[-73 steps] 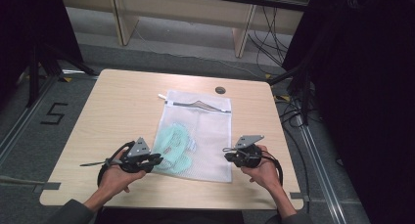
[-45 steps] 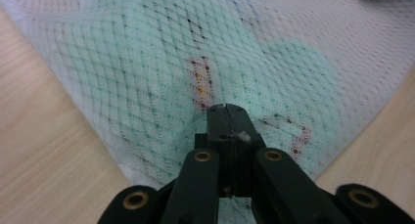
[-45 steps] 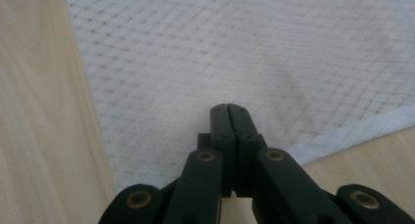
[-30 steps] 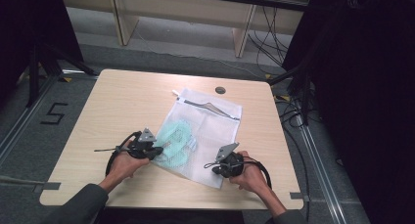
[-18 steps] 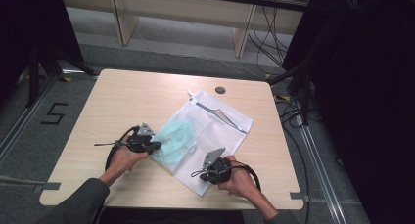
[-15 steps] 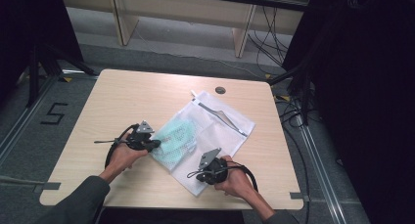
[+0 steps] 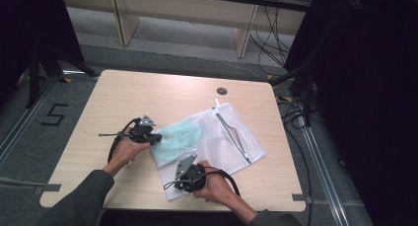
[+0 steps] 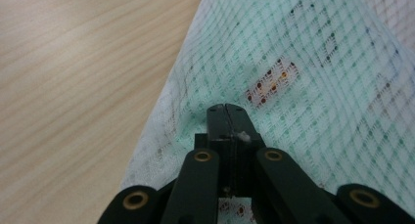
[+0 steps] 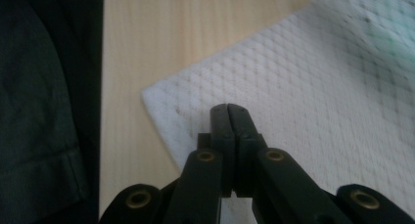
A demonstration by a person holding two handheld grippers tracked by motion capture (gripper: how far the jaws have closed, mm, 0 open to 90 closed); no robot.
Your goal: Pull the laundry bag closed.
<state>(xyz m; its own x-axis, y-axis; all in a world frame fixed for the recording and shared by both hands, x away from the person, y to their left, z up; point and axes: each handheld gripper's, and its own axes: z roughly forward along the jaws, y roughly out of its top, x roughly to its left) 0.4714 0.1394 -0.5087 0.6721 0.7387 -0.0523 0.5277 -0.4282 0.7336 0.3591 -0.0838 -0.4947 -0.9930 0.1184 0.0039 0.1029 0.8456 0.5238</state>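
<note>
Mesh bag lying diagonally, zipper end far-right, left gripper and right gripper pinching its near edge

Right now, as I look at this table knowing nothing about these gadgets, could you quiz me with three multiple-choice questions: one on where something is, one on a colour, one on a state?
1. Where does the small dark round disc lie?
A. on the table's far side, beyond the mesh bag
B. inside the bag
C. under the left hand

2. What colour is the cloth inside the white mesh bag?
A. red
B. pale green
C. black

3. How do the left claw's jaws stand?
A. wide open
B. pressed together at the mesh
C. lifted clear of the bag

Answers:
1 A, the disc sits on bare wood past the bag.
2 B, green shows through the mesh.
3 B, no gap shows between the jaws.
</note>
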